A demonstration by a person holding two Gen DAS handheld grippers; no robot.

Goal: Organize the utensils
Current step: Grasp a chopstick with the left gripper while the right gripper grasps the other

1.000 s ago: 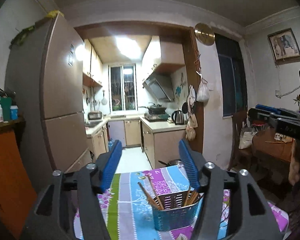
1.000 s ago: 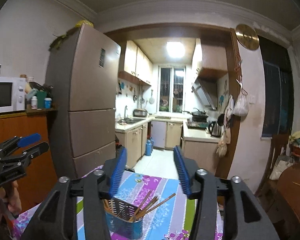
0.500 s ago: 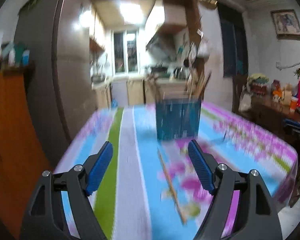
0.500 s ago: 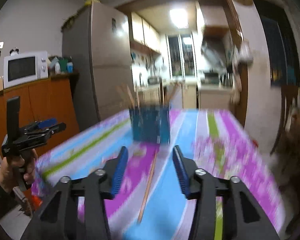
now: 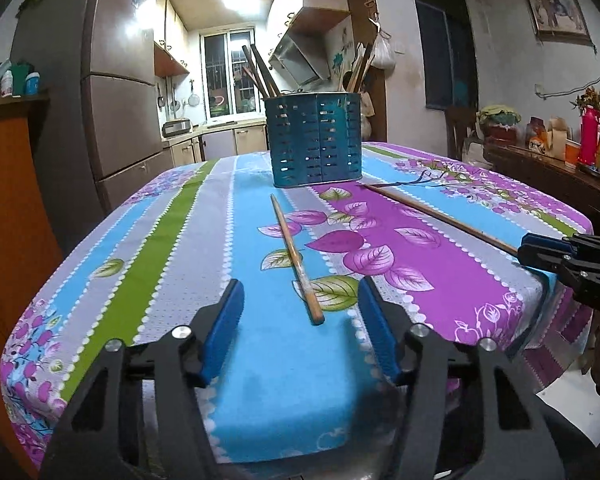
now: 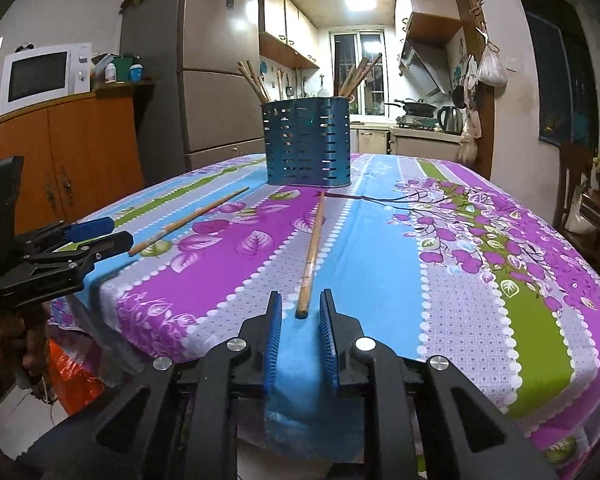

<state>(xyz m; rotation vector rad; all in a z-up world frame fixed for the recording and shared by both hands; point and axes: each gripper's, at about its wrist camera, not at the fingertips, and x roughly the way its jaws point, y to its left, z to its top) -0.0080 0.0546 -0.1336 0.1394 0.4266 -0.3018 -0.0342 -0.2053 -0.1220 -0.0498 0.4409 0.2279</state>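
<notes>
A blue perforated utensil holder (image 5: 316, 140) with several chopsticks in it stands mid-table; it also shows in the right wrist view (image 6: 307, 147). Two loose chopsticks lie on the flowered tablecloth. One chopstick (image 5: 296, 258) points at my left gripper (image 5: 300, 312), which is open, its near end just ahead between the fingers. The other chopstick (image 6: 311, 252) ends just ahead of my right gripper (image 6: 300, 314), whose jaws are narrowly open and hold nothing. Each gripper shows in the other's view: the right gripper (image 5: 556, 256), the left gripper (image 6: 88, 236).
The table's near edge (image 5: 284, 436) lies right under both grippers. A fridge (image 6: 204, 92) and an orange cabinet (image 6: 76, 152) with a microwave (image 6: 40, 76) stand to the left. A dark sideboard (image 5: 548, 176) with bottles stands to the right. The kitchen lies behind.
Both grippers have dropped from high above the table to tabletop height at its near edge. The right gripper's jaws have narrowed. The loose chopsticks now lie just ahead of the fingers.
</notes>
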